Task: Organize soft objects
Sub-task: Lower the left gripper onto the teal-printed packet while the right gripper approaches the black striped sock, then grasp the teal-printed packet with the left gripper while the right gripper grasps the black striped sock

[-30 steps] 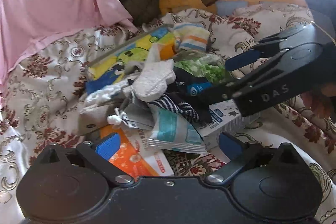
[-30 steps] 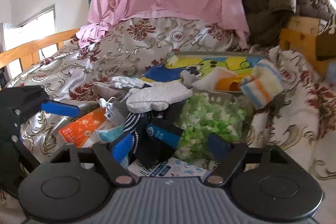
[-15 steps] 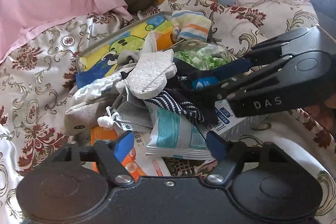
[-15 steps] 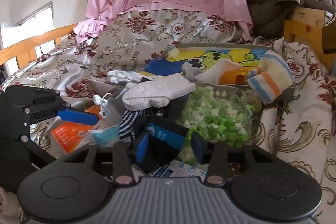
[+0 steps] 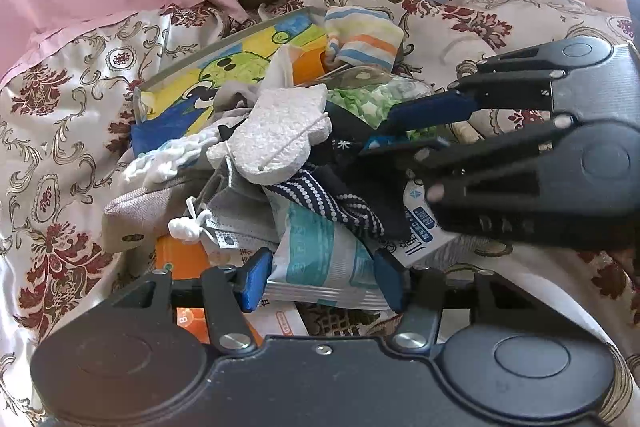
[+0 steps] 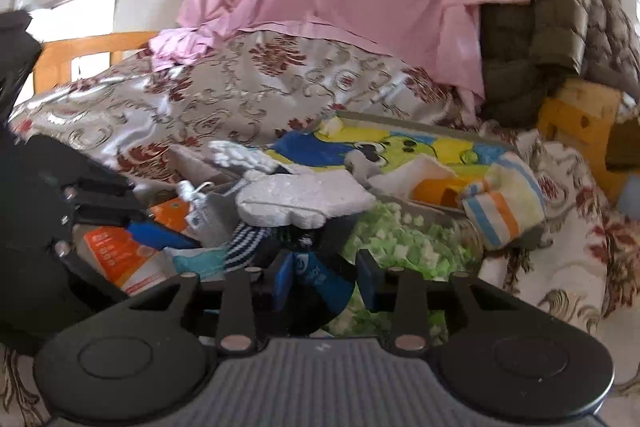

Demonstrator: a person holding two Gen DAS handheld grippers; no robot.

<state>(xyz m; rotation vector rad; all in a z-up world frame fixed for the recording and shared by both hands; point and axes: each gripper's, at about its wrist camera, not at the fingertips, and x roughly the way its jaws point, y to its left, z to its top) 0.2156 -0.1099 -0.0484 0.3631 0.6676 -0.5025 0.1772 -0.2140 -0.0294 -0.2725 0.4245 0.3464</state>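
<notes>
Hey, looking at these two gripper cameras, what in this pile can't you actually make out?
- Left gripper, left wrist view: jaws closing around the teal packet; pad contact unclear.
- Right gripper, right wrist view: jaws closing around a dark sock; motion blur hides any grip.
- White carton, left wrist view: mostly hidden by the right gripper's body.
- Orange packet, left wrist view: covered by the pile.

Both grippers point down and forward, jaws closing. The left gripper sits low. The right gripper reaches in from the right.
</notes>
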